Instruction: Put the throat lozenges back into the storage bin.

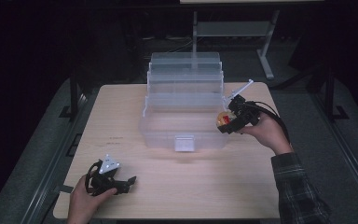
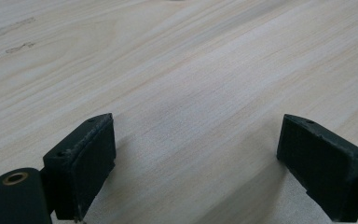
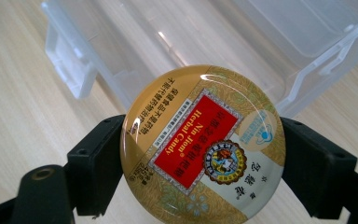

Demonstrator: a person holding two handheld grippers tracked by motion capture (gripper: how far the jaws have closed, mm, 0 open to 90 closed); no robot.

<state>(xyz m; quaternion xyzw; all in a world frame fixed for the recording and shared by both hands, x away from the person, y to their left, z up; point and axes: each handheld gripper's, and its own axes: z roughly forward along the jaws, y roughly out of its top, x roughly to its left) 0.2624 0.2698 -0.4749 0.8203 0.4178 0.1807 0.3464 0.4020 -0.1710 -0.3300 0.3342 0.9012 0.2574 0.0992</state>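
Observation:
A clear plastic tiered storage box point(image 1: 184, 107) stands open at the middle back of the wooden table point(image 1: 182, 186). My right gripper point(image 1: 226, 122) is shut on a round gold candy tin point(image 1: 223, 118) with a red label, held at the box's right front corner. In the right gripper view the candy tin point(image 3: 203, 144) sits clamped edge to edge between both black jaws, with the clear box point(image 3: 177, 46) behind it. My left gripper point(image 1: 123, 183) rests low at the table's front left, open. In the left gripper view its fingers point(image 2: 81, 163) stand wide apart over bare wood.
A clear handle arm point(image 1: 242, 87) sticks out from the box's right side. The box has a front latch point(image 1: 184, 143). A metal stand point(image 1: 265, 46) rises behind the table. Dark floor surrounds the table.

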